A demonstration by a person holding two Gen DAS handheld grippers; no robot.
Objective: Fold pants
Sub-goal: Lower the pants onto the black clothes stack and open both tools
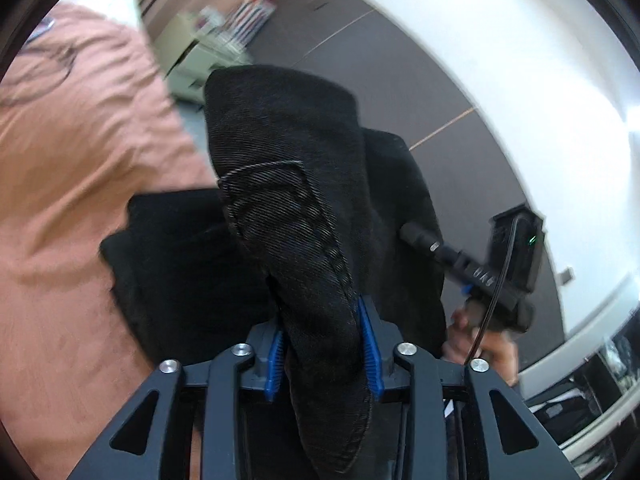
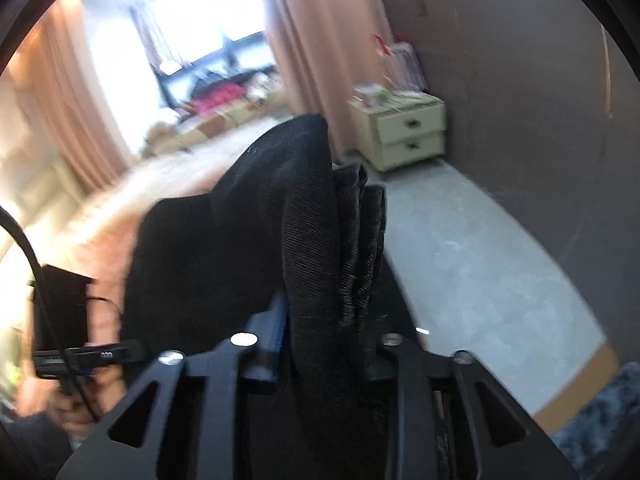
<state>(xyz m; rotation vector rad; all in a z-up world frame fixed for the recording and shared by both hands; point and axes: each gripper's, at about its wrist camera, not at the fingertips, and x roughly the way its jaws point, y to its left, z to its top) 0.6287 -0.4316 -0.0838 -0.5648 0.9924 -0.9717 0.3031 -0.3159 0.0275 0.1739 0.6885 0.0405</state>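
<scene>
The black pants (image 1: 280,168) are held up over a pink bed (image 1: 68,168). In the left wrist view a thick seamed fold runs back between the blue pads (image 1: 370,344), and my left gripper (image 1: 323,354) is shut on it. In the right wrist view a bunch of the same pants (image 2: 280,208) rises between my right gripper's (image 2: 328,344) fingers. The cloth touches the left blue pad (image 2: 279,326) and drapes over the right finger, hiding its pad. The pleats there hang loose and unsqueezed, so the jaws stand apart around the cloth.
A cream nightstand (image 2: 400,136) stands against a dark wall, beside pink curtains (image 2: 320,20) and a bright window. Grey floor (image 2: 480,264) lies to the right. A hand holds the other tool at each view's edge (image 1: 492,276) (image 2: 76,356).
</scene>
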